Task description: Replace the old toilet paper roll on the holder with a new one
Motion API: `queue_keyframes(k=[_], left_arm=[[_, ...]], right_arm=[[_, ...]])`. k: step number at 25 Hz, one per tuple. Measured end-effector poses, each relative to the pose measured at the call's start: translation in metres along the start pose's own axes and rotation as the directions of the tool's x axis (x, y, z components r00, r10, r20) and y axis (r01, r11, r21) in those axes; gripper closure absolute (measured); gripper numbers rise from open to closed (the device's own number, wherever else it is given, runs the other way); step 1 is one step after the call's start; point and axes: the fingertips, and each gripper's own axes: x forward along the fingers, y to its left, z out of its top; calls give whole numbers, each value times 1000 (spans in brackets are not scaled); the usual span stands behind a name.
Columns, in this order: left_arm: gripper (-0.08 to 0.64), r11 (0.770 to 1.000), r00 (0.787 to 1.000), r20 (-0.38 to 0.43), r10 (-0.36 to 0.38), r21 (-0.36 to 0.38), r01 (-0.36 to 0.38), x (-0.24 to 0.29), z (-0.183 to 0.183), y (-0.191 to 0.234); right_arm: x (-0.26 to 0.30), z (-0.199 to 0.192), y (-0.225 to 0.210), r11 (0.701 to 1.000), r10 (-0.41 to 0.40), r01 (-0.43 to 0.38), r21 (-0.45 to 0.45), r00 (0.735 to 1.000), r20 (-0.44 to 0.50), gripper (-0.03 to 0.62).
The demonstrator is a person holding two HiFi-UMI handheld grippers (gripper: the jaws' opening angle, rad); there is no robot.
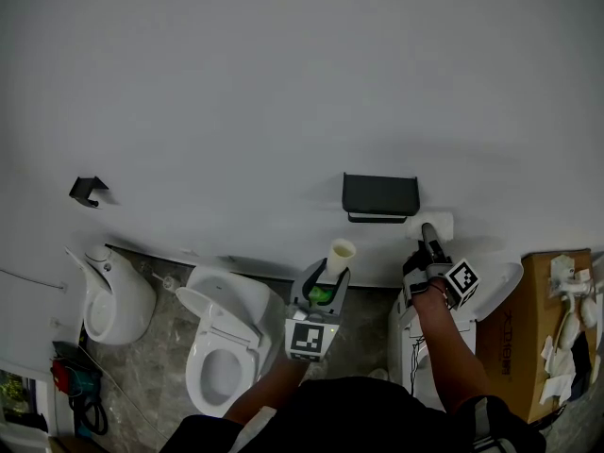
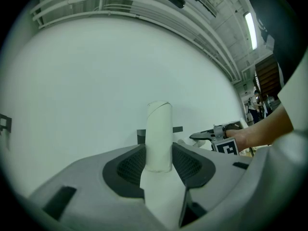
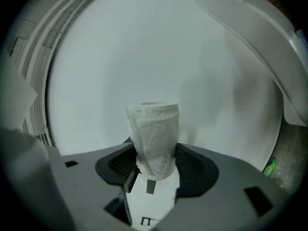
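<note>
The slim white roll of crinkled tissue paper (image 3: 153,136) is, I judge, light and soft. A hard squeeze would dent it and its loose outer wrap could slip or unwind, so the sound hold is across its middle, with both ends left free for the bar. The right gripper (image 3: 154,161) has it much that way: its jaws are fairly wide and pressed on the roll's lower half, and the rest stands out past the tips. The roll's surface is wrinkled and faintly translucent, and its far end is round. In the head view it sits at about 4 o'clock of the flat black wall-mounted holder (image 1: 380,198), near the lower right corner and not on the bar. The left gripper (image 1: 323,283), at 7 o'clock of the holder, is clamped on a bare cream cardboard tube (image 1: 340,251) that looks smooth, light and crushable. The holder looks empty, so I judge that threading the new roll on is what remains. A white toilet (image 1: 222,347) stands at 8 o'clock.
</note>
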Motion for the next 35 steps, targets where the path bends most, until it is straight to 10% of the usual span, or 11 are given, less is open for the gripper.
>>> queue_keyframes(k=[35], left_arm=[[390,992,991,-16,130,11,-130,-50,-2,62]], right_arm=[[41,-121,6,997,51,-41,63,986,-162,338]])
